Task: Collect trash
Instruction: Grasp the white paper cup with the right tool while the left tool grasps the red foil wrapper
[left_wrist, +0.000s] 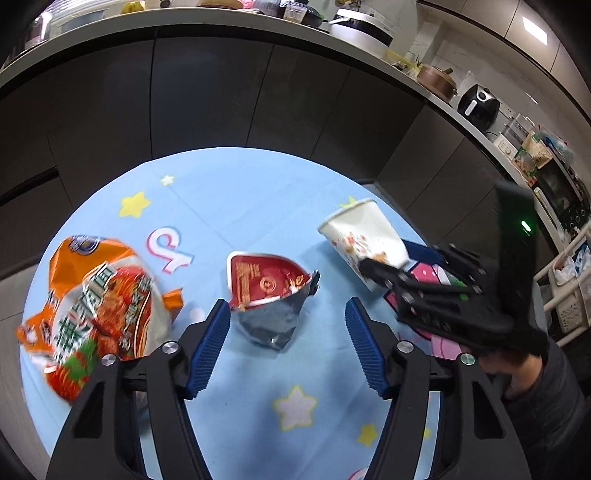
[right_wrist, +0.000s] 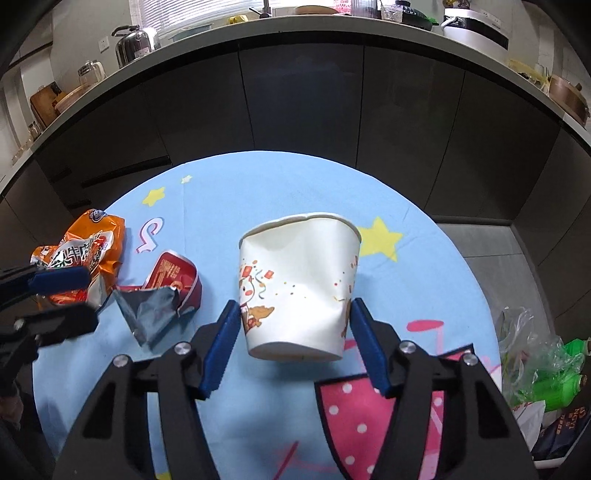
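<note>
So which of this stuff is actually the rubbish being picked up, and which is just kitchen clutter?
Part of the job:
- paper cup, gripped in the right tongs
- red foil wrapper, in front of the left tongs
- orange noodle bag
- plastic bag beside the table, holding green bottles

Just lying about:
- kettle
- rice cooker
- air fryer

A: What is hidden near the cup (right_wrist: 297, 291)?
B: Its base is covered in the left view by the right gripper (left_wrist: 384, 273), and whether it rests on the cloth (right_wrist: 424, 266) cannot be told.
A: And left of the cup?
B: The bag (left_wrist: 99, 314) is blurred there, its print unreadable; the red pack (right_wrist: 173, 275) is partly hidden by foil (right_wrist: 147, 310).
</note>
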